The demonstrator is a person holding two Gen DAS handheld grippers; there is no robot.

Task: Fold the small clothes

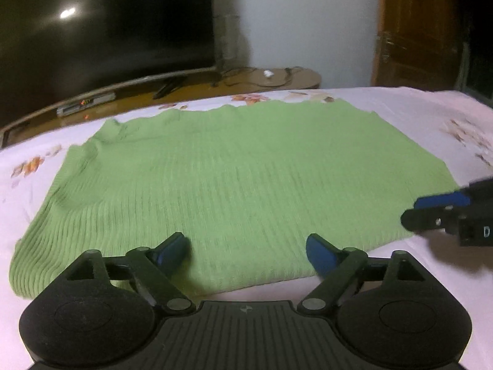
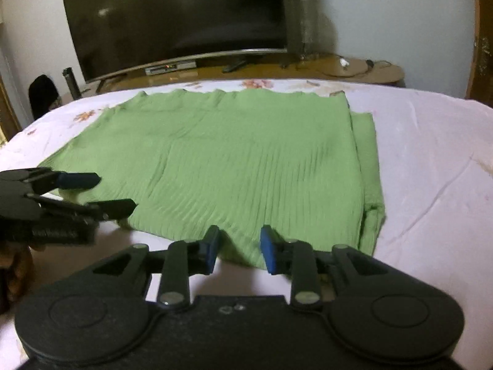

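A green ribbed knit top lies spread flat on a bed covered by a pale pink sheet printed here and there with orange flowers. The top is already folded over itself — in the right wrist view a second layer of the same green fabric peeks out along its right edge. Its far edge is wavy and runs close to the far side of the bed. The left gripper sits low over the near edge of the top, its two blue-padded fingers standing wide apart with nothing between them but the fabric lying flat beneath; the pads do not pinch it. The right gripper is at the near edge too, further toward the folded side, with its fingers a modest gap apart — not clamped on the cloth, which lies slack under and between them. Each gripper shows in the other's view: the right one enters the left view from the right at the top's near corner, and the left one enters the right view from the left beside the top's near left corner. Beyond the bed a large dark television stands on a low wooden cabinet, with a wooden door to the right.
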